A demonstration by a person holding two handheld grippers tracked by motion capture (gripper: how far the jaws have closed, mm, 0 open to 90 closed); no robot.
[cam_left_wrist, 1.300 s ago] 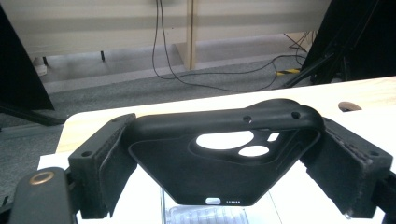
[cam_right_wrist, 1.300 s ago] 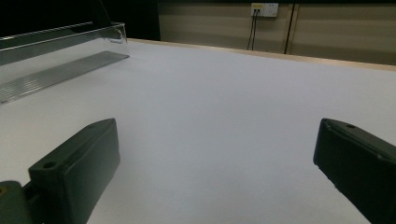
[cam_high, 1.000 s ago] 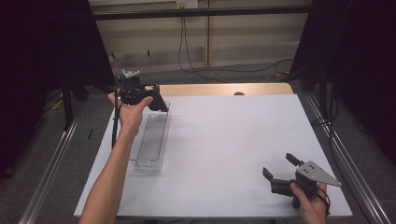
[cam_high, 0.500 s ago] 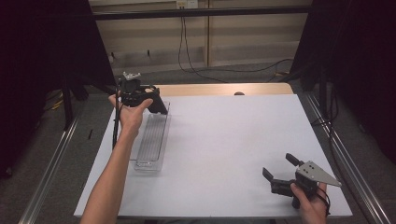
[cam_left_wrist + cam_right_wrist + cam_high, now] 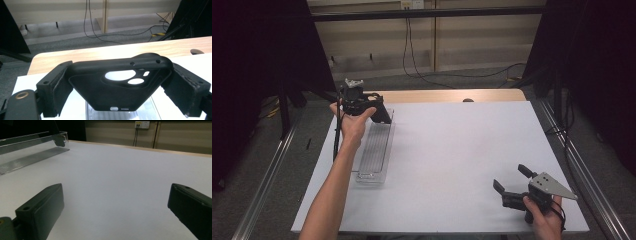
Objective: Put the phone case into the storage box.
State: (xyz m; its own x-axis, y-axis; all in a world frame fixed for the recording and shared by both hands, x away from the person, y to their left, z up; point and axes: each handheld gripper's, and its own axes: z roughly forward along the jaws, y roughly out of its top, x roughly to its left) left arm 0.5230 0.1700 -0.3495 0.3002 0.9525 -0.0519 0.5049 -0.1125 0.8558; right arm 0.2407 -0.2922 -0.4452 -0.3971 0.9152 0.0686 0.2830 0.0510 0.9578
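Nearest, at the lower right of the high view: the right gripper [image 5: 511,182], gripped by the right hand [image 5: 546,220] low over the white table [image 5: 462,150], jaws spread wide apart with bare table between them, grey three-cornered plate on top. In the right gripper view, the same two black jaws standing far apart at the lower left and lower right corners, nothing held, white surface running away between them toward a pale wooden edge. Farther off, left of centre in the high view: a long clear plastic tray [image 5: 373,165] lying on the table, lengthwise away from the camera, seen again at the upper left of the right gripper view as a ribbed transparent trough [image 5: 30,150]. Farthest, at the upper left of the high view, above the tray's far end: the left gripper [image 5: 377,111], carried by the left hand [image 5: 352,122] on an outstretched forearm, clamped on a black phone case [image 5: 379,112]. In the left gripper view, the phone case [image 5: 120,82] pinched by its two long sides between the padded jaws, camera cut-outs toward the upper right, held up off the table with the tray's clear end just visible below it at the bottom centre of the frame.
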